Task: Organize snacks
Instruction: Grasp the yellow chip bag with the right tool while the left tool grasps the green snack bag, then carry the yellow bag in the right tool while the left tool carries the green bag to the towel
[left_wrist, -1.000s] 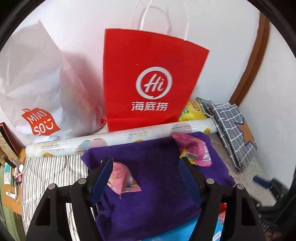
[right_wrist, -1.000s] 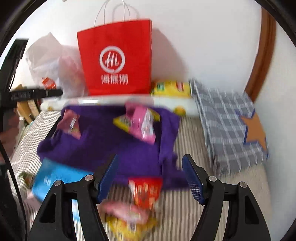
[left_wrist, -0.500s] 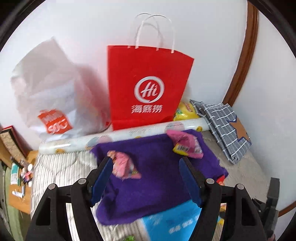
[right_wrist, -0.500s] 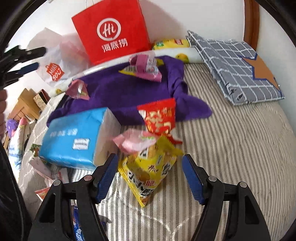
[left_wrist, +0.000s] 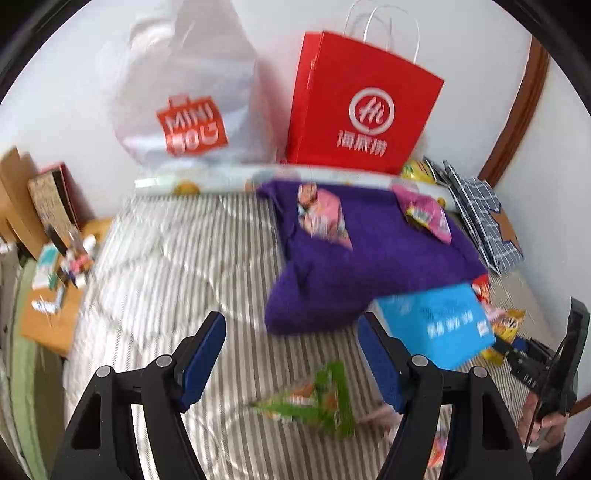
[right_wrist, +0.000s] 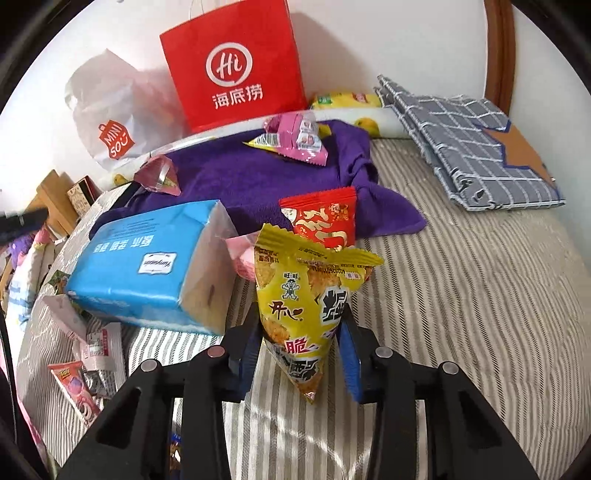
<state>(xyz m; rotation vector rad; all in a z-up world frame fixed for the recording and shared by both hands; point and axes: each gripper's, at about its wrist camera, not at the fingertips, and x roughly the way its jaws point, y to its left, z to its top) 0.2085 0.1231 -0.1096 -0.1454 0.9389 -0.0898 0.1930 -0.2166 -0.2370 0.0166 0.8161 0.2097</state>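
My right gripper (right_wrist: 300, 354) is shut on a yellow snack packet (right_wrist: 308, 291) and holds it upright above the striped bed (right_wrist: 461, 295). Behind it lie a red snack packet (right_wrist: 321, 218) and a pale pink packet (right_wrist: 242, 254). Two pink packets (right_wrist: 295, 138) (right_wrist: 159, 177) rest on a purple towel (right_wrist: 251, 177). My left gripper (left_wrist: 291, 360) is open and empty above the bed, with a green snack packet (left_wrist: 314, 402) just below and beyond its fingertips. A red paper bag (left_wrist: 364, 107) stands against the wall.
A blue tissue pack (right_wrist: 151, 266) lies left of the yellow packet. A white plastic bag (left_wrist: 188, 99) stands beside the red bag. A folded checked cloth (right_wrist: 472, 147) lies at the right. Small packets (right_wrist: 88, 354) lie at the bed's left edge. A cluttered side table (left_wrist: 51, 273) stands left.
My right gripper has closed on the yellow packet and lifted it upright. My left gripper has drawn back and swung left, bringing the green packet into view.
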